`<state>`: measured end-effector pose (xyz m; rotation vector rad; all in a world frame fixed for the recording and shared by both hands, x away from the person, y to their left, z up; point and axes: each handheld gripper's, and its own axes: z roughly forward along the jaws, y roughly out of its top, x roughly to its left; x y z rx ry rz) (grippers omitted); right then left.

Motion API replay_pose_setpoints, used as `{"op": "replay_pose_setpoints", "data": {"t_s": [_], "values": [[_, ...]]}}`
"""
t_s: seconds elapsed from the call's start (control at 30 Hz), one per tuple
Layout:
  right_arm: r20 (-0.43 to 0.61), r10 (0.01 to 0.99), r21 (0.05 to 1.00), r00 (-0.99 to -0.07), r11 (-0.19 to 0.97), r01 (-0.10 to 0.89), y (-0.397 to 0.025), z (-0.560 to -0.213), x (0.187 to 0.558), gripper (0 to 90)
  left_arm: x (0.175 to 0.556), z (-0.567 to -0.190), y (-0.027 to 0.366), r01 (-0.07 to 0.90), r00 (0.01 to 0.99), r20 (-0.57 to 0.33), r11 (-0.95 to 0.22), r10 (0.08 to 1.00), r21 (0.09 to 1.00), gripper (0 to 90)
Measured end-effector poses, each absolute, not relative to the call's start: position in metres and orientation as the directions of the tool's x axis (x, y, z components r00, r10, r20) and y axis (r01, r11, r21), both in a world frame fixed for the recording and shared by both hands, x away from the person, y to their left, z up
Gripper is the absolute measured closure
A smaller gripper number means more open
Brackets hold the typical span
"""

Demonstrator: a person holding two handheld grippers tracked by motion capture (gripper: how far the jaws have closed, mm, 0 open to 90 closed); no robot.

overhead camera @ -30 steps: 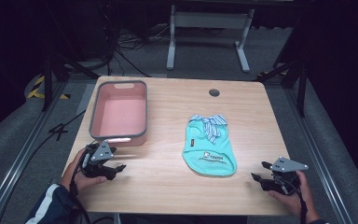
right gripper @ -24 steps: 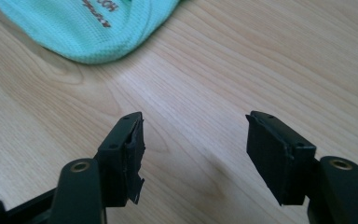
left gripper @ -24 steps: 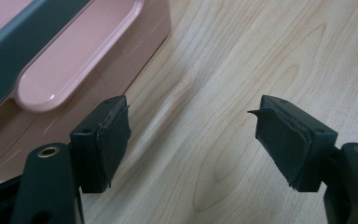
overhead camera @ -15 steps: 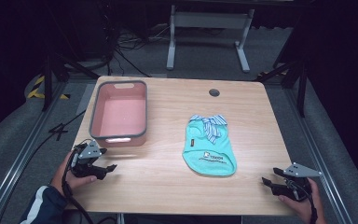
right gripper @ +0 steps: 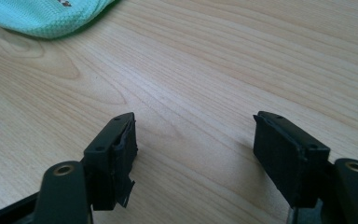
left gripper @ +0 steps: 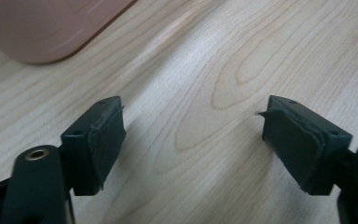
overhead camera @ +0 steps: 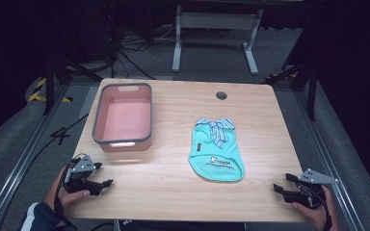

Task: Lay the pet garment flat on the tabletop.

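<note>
Pale wood table [overhead camera: 173, 183] lies mostly bare; my left gripper [overhead camera: 107, 183] and right gripper [overhead camera: 275, 186] rest spread wide, empty. Teal shirt [overhead camera: 217, 153] lies flat right of the pink bin [overhead camera: 123, 115]. I could bunch it pinching one layer.

L gripper [overhead camera: 107, 184] low near table edge, jaws wide apart; R gripper [overhead camera: 277, 183] same, jaws apart.

Worktop [overhead camera: 173, 192] evenly lit from above; surroundings fall off to near black. Pale glare patch on the wood just before the pink bin [overhead camera: 123, 118]. High view soft, low in detail. Gripper views: jaws sharp with short soft shadows, bin corner and green cloth [right gripper: 42, 16] blurred.
</note>
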<state>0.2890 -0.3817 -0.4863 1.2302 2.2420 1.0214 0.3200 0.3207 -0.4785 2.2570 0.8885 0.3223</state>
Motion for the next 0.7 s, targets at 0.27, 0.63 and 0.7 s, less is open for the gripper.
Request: {"op": "replay_pose_setpoints", "data": {"t_s": [0.27,0.63,0.7], "values": [[0.012,0.842,0.751,-0.54,0.349,0.561,-0.3815,-0.4865,0.2892,30.0,0.3143,-0.4815,0.3176,0.512,0.709,-0.006,-0.51,0.705,0.691,18.6],[0.008,0.844,0.751,-0.537,0.349,0.56,-0.3813,-0.4866,0.2895,29.4,0.3144,-0.4818,0.3179,0.51,0.711,-0.008,-0.508,0.703,0.694,18.6],[0.008,0.847,0.751,-0.531,0.345,0.562,-0.3803,-0.4867,0.2904,29.0,0.3144,-0.4818,0.3179,0.51,0.711,-0.007,-0.508,0.703,0.694,18.5]]}}
